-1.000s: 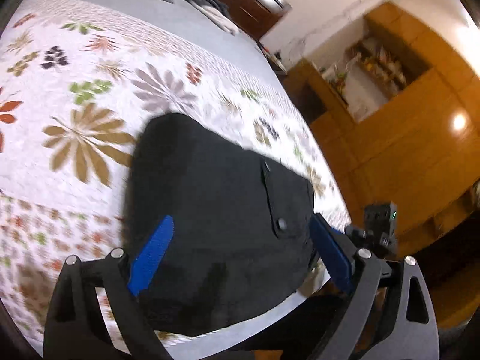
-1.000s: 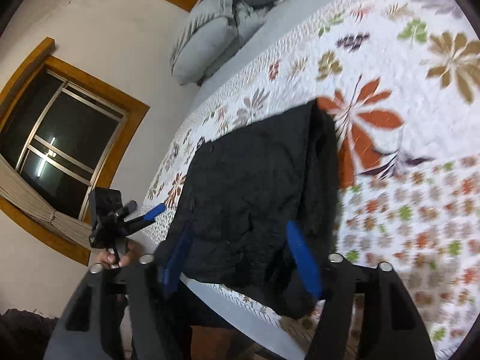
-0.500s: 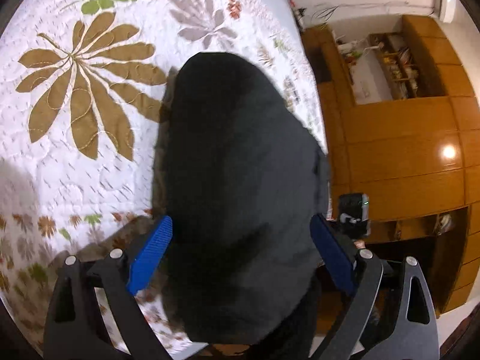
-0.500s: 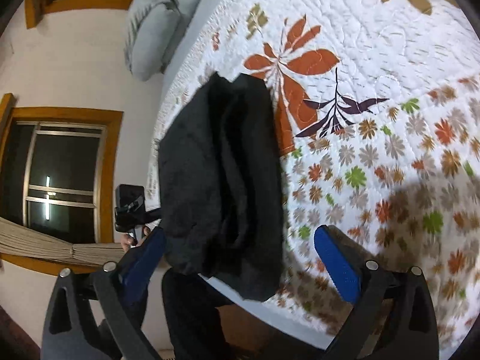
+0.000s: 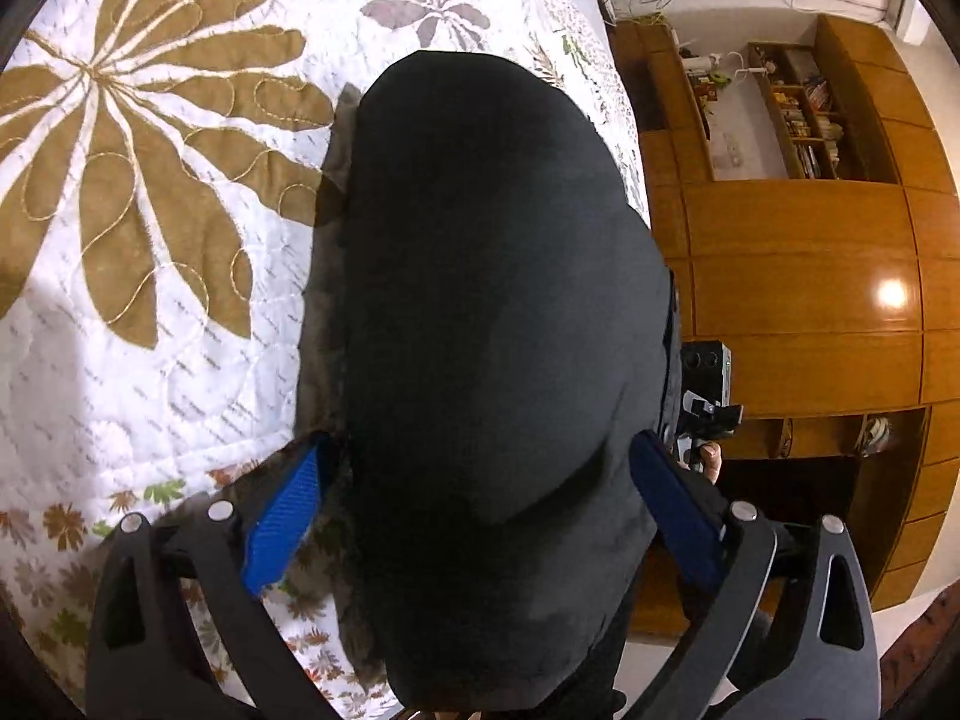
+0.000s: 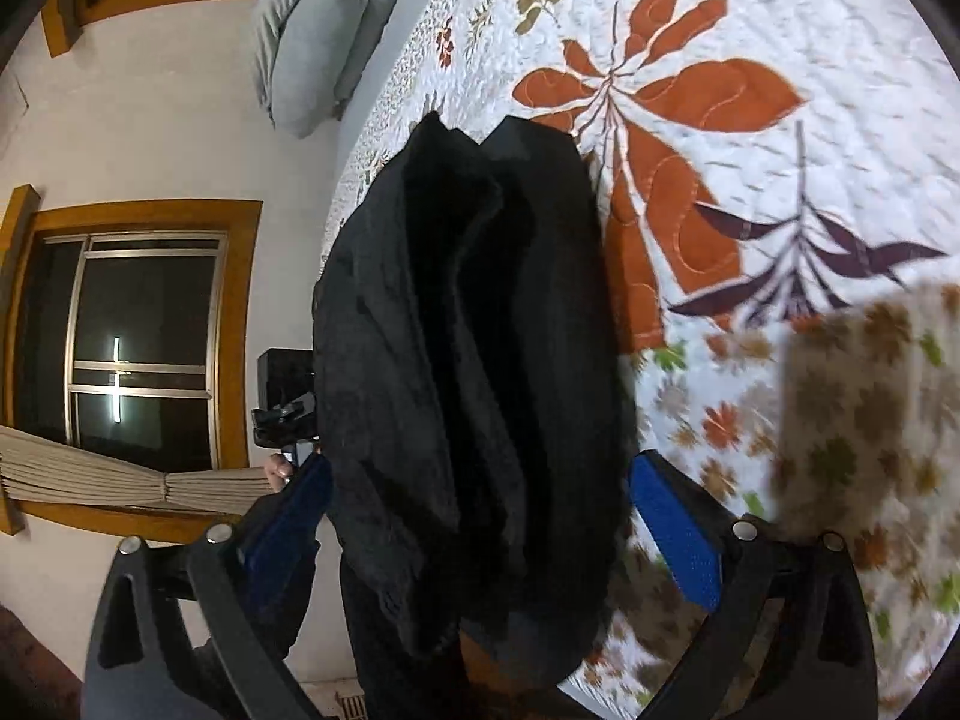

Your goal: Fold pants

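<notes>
The black pants (image 5: 492,312) lie folded in a thick bundle at the edge of the bed, on the flowered quilt (image 5: 150,192). In the left wrist view my left gripper (image 5: 480,516) is open, its blue pads on either side of the bundle's near end. In the right wrist view the pants (image 6: 468,360) show as rumpled stacked layers, and my right gripper (image 6: 480,528) is open and straddles their near end. Each gripper appears in the other's view, beyond the pants: the right one (image 5: 702,396) and the left one (image 6: 282,402).
A wooden wardrobe with shelves (image 5: 798,276) stands beyond the bed on one side. A window with a wooden frame (image 6: 138,336) and grey pillows (image 6: 312,30) are on the other side. The bed edge runs under the pants.
Both grippers have moved in close over the pants and tilted down, so the bundle now fills the space between each pair of fingers. The jaws stay open.
</notes>
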`<state>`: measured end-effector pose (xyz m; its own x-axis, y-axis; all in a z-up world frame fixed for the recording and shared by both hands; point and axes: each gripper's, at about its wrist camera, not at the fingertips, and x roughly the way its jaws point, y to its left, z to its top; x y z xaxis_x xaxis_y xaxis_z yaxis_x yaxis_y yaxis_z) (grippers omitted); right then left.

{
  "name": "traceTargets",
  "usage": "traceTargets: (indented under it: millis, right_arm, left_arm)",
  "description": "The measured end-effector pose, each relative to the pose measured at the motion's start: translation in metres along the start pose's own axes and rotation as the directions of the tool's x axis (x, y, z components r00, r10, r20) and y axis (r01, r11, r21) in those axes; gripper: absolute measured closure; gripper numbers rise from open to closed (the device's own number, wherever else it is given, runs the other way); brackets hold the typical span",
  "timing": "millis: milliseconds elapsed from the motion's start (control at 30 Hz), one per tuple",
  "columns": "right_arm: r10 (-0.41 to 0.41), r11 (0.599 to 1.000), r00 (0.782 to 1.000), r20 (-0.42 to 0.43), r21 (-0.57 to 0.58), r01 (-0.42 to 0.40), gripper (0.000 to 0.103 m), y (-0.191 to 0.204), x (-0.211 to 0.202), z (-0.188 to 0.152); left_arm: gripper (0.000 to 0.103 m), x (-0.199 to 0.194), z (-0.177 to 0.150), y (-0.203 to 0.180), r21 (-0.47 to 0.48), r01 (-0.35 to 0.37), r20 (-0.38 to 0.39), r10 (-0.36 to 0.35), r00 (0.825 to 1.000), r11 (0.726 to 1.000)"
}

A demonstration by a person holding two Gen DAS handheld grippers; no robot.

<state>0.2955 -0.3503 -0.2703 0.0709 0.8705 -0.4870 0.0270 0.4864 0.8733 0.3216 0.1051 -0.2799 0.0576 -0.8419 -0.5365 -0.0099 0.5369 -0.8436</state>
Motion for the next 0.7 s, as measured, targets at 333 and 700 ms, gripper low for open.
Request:
traceTargets:
  millis: [333, 700]
  right_arm:
    - [0.005, 1.0, 1.0, -0.028, -0.022, -0.006, 0.003, 0.01, 0.01, -0.001]
    - [0.004, 0.998, 1.0, -0.014, -0.07, -0.005, 0.027, 0.02, 0.022, -0.003]
  left_arm:
    - [0.004, 0.014, 0.006, -0.014, 0.06, 0.0, -0.078, 0.005, 0.997, 0.998]
    - [0.034, 0.02, 0.002, -0.016, 0.046, -0.063, -0.046, 0.065, 0.997, 0.997]
